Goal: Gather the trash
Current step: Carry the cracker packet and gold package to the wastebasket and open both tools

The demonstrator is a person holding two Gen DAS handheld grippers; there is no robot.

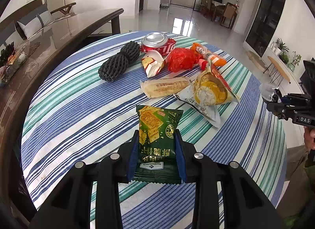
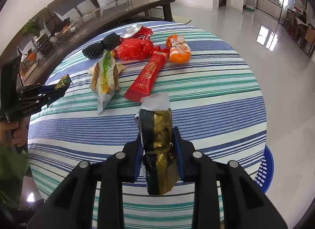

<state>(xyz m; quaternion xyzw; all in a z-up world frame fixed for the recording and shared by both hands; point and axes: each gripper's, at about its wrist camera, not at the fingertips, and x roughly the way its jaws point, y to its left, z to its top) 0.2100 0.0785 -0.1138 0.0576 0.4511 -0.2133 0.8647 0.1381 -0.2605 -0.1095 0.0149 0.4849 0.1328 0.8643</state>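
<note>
- Round table under a blue, green and white striped cloth (image 1: pixel 78 110) is standing in a tiled living room; dark wooden side table (image 1: pixel 59 32) is sitting behind.
- Left gripper (image 1: pixel 157 150) is clamping its jaws on a green glossy cracker packet (image 1: pixel 157 130), held just above the cloth.
- Right gripper (image 2: pixel 159 150) is squeezing nearly shut on a crumpled black-and-gold foil wrapper (image 2: pixel 157 140), also off the cloth.
- Remaining: crushed red drinks can (image 1: pixel 157 42), black foam nets (image 1: pixel 118 63), red plastic bag (image 1: pixel 181 59), several wrappers.
- Judgement: collecting is only beginning; blue slotted bin (image 2: pixel 263 168) is waiting beside the table.
</note>
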